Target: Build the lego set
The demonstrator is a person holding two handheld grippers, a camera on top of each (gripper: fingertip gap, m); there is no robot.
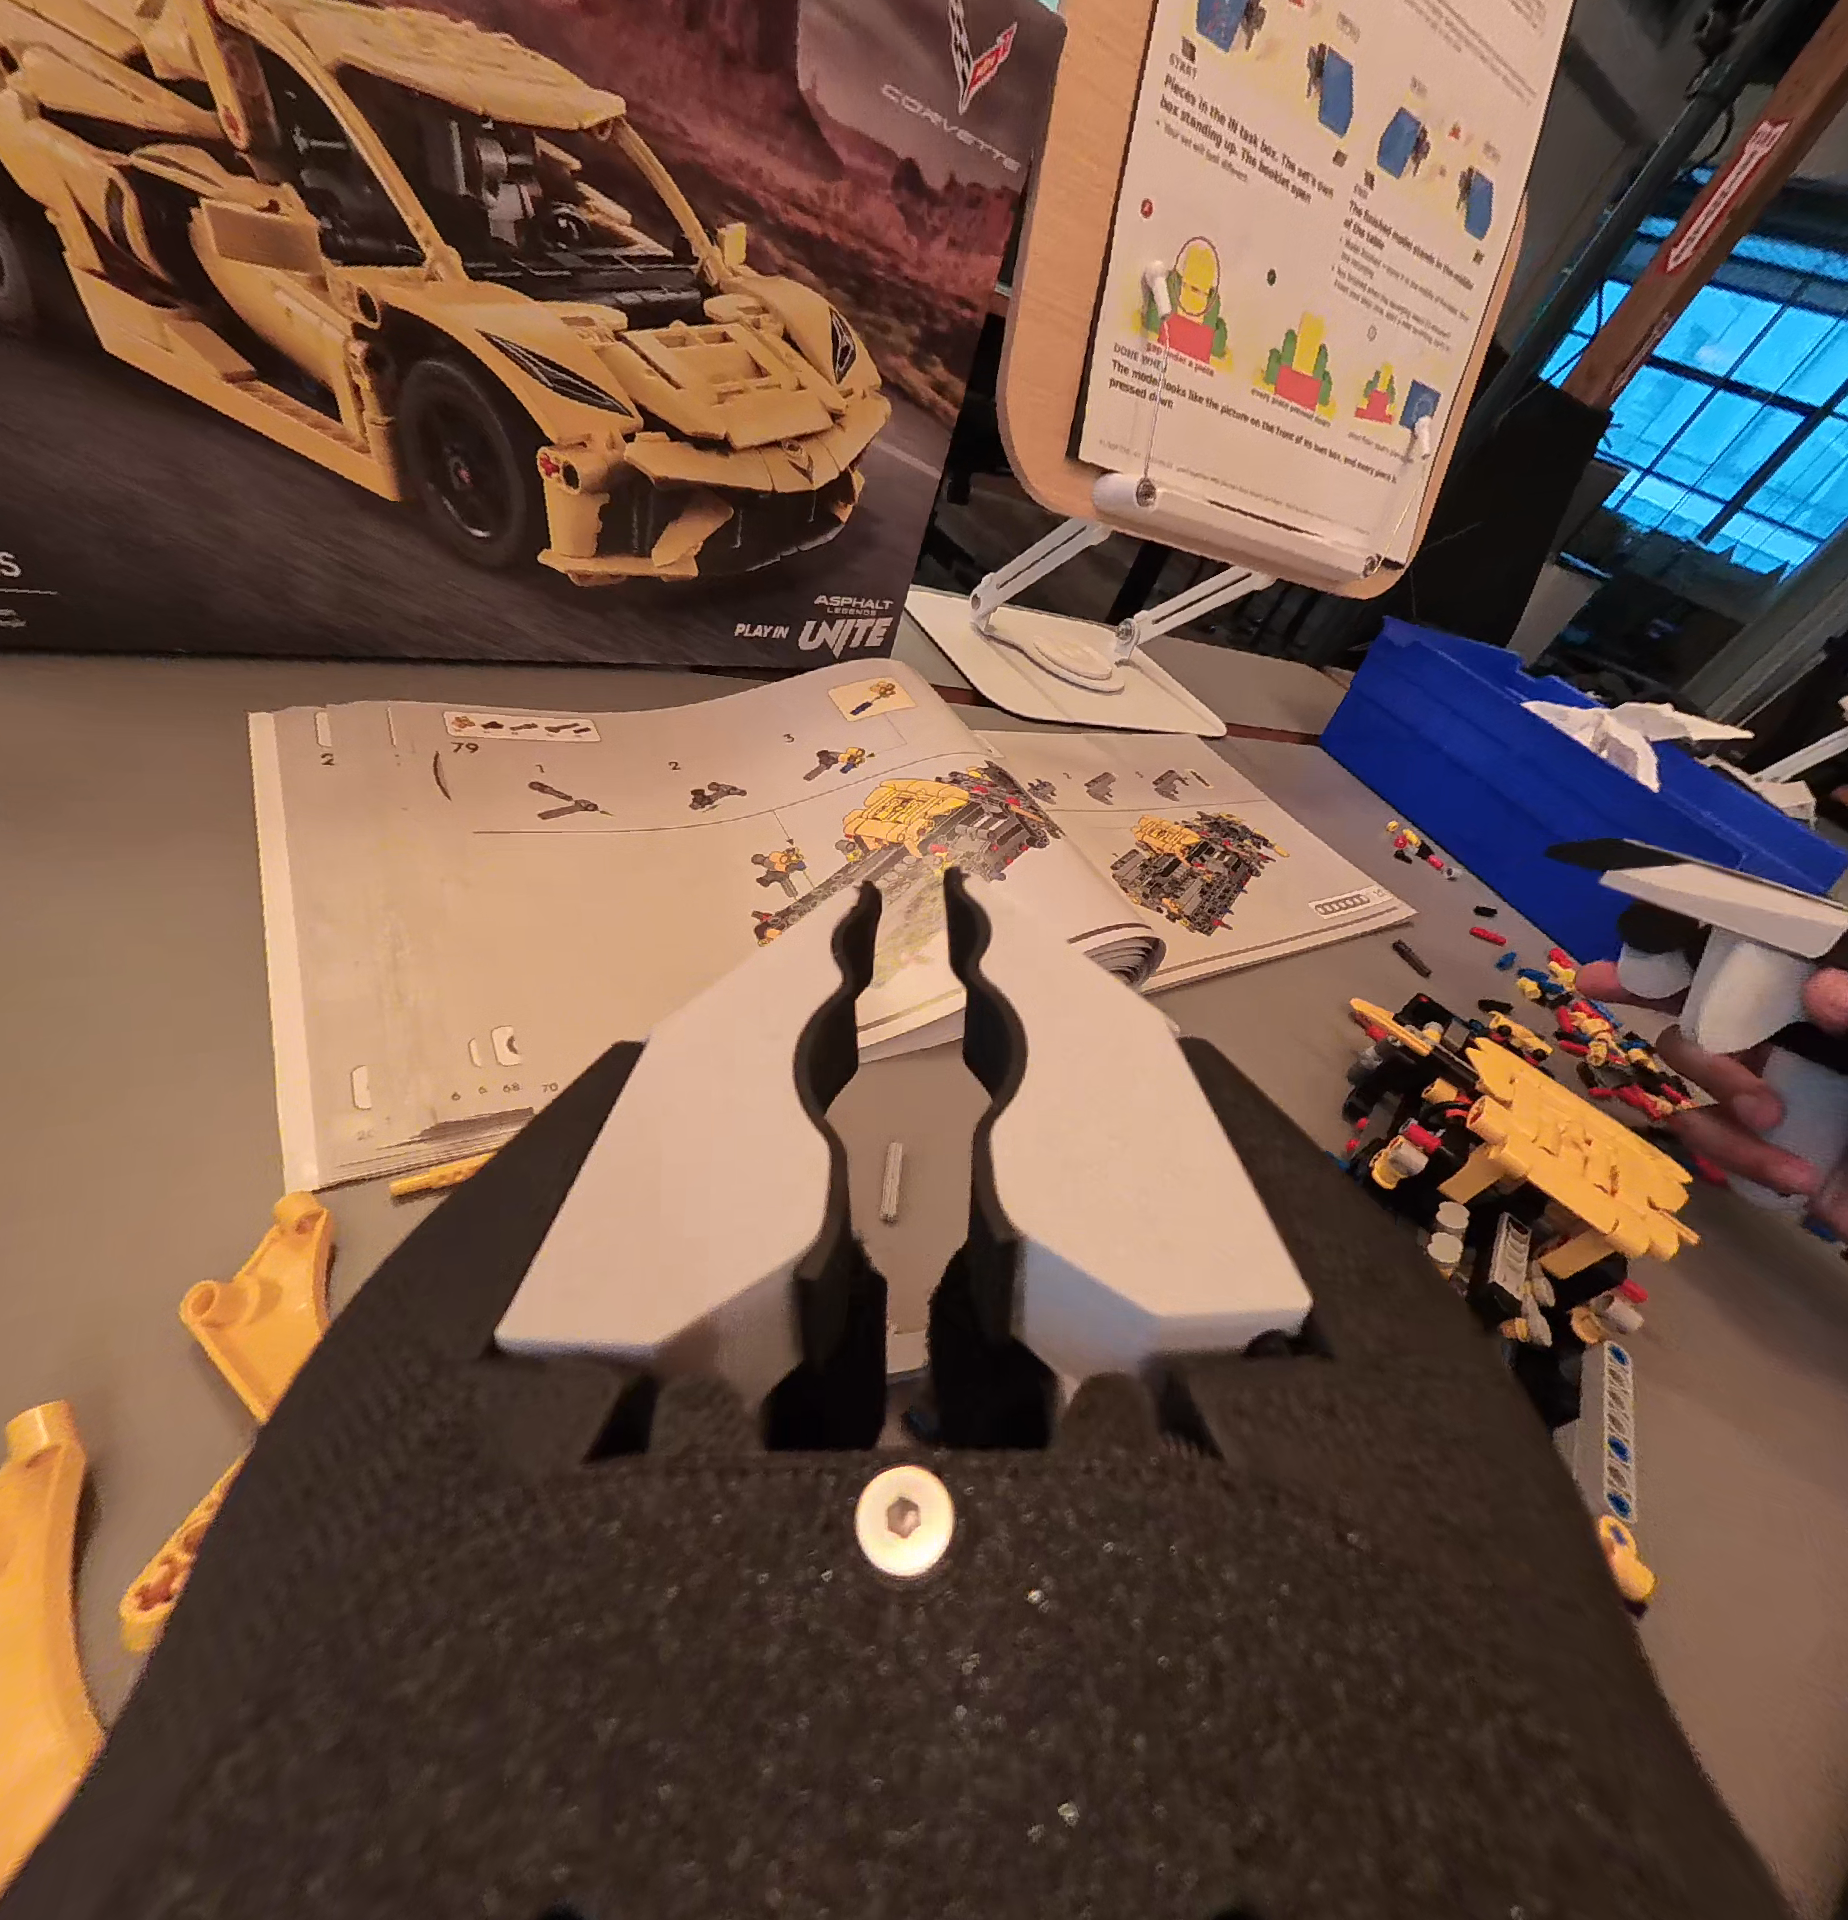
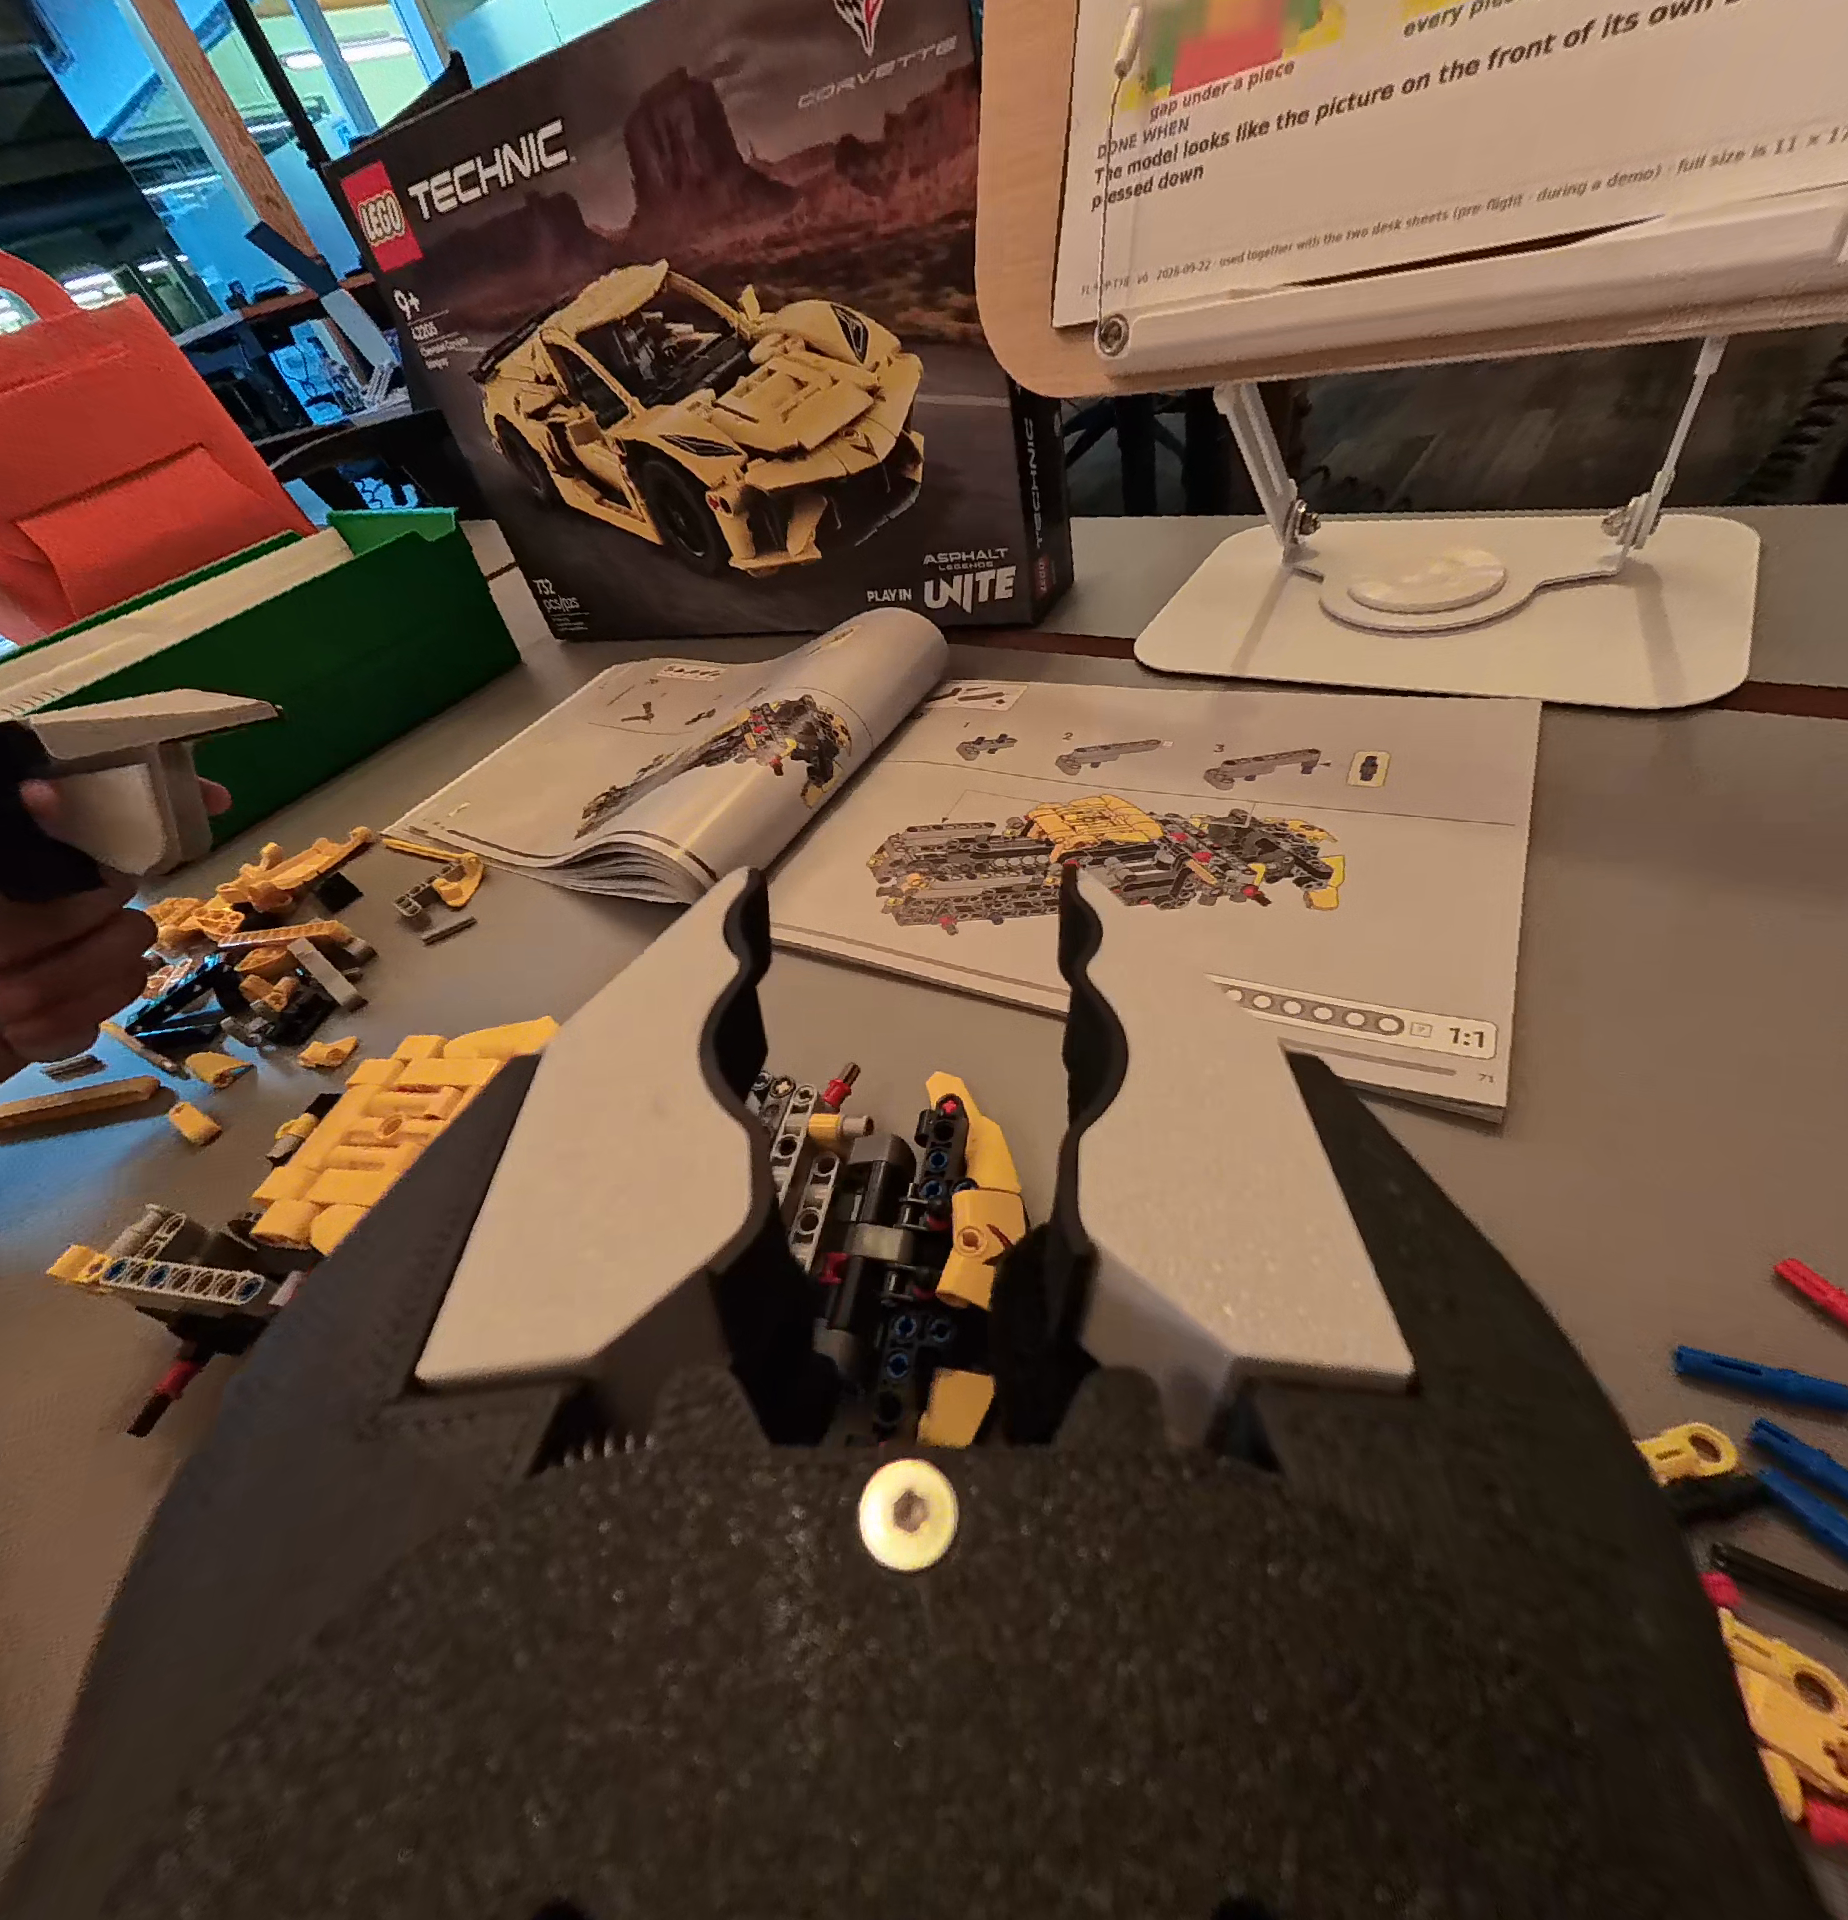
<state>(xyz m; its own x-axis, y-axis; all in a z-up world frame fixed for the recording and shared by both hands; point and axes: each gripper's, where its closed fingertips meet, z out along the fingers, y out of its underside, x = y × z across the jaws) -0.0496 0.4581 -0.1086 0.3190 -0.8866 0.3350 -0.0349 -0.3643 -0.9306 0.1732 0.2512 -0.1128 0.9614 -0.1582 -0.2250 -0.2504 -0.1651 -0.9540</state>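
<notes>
The right gripper (image 2: pixel 912 914) hangs with its jaws spread wide and nothing clamped; the half-built car (image 2: pixel 889 1216) sits on the table straight below it, showing through the gap between the jaws. The left gripper (image 1: pixel 912 904) is over to the left, jaws parted only a little and empty, and a small grey pin (image 1: pixel 891 1181) lies on the table between them.

I would judge the car light but touchy. It is a stiff lattice of black beams with yellow panels clipped on, and a squeeze on a panel could pop it loose or skew it. The safer hold looks to be across the dark frame along its long sides, where the beams are solid; hard plastic is slick, so a square grip matters. The pin is tiny and smooth and would likely roll or squirt out unless pinched across its middle.

The car is a mass of black and grey beams, blue and red pegs poking out, a ribbed yellow block on top and curved yellow panels at one end.

Farther out, loose yellow parts (image 2: pixel 276 935) lie to the left and blue and red pins (image 2: pixel 1772 1382) to the near right. Beyond is the open booklet (image 2: pixel 1159 831), then the set's box (image 2: pixel 712 364) standing at the far side, with a sheet on a white stand (image 2: pixel 1450 613) to its right.
</notes>
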